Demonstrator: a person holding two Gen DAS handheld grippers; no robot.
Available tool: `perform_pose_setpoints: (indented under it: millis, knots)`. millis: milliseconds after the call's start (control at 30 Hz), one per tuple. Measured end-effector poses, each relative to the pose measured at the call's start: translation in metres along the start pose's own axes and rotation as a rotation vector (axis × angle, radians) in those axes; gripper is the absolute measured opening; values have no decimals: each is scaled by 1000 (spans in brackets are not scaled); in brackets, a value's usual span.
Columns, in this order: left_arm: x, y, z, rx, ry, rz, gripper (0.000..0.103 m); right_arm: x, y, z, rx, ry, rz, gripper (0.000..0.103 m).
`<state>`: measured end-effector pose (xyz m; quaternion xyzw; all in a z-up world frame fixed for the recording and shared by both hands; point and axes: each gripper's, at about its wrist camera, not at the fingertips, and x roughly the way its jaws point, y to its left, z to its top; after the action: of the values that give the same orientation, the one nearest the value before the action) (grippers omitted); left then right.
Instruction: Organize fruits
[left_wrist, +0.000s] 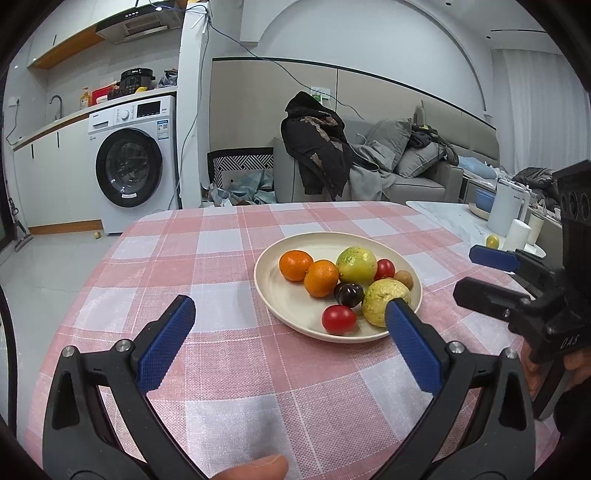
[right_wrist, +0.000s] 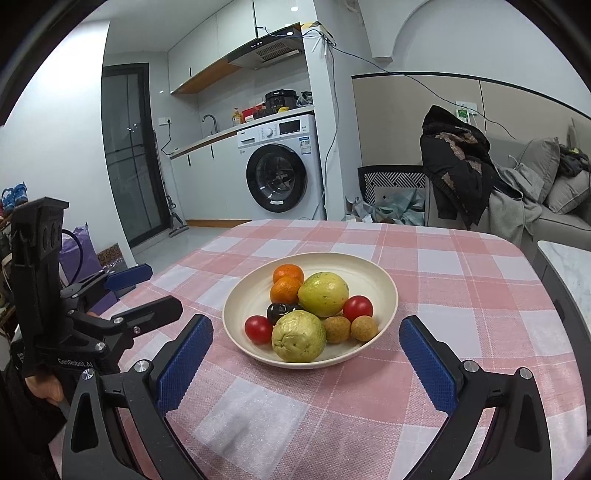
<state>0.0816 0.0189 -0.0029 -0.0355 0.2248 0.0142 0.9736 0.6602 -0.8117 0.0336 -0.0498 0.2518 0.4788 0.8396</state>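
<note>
A cream plate (left_wrist: 273, 295) (right_wrist: 373, 277) sits on the pink checked tablecloth (left_wrist: 207, 258) (right_wrist: 461, 280). It holds two oranges (left_wrist: 295, 264) (right_wrist: 288, 274), two yellow-green guavas (left_wrist: 356, 264) (right_wrist: 298, 336), two red tomatoes (left_wrist: 338, 319) (right_wrist: 258, 329), a dark plum (left_wrist: 348, 294) (right_wrist: 279, 311) and small brown longans (right_wrist: 364, 328). My left gripper (left_wrist: 290, 314) is open and empty, just short of the plate's near rim. My right gripper (right_wrist: 306, 328) is open and empty, its fingers on either side of the plate's near edge. The right gripper also shows at the right of the left wrist view (left_wrist: 495, 258).
A marble side table (left_wrist: 447, 218) at the right holds a white kettle (left_wrist: 506, 210), cups and a small yellow fruit (left_wrist: 492, 242). Beyond the table are a washing machine (left_wrist: 133, 162), a sofa with clothes (left_wrist: 369, 162) and floor clutter.
</note>
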Motion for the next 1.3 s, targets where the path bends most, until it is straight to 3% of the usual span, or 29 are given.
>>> perform_pose_setpoints:
  millis: [1300]
  knots:
    - [0, -7, 2, 34, -11, -8, 103, 1, 1, -1, -8, 0, 4, 103]
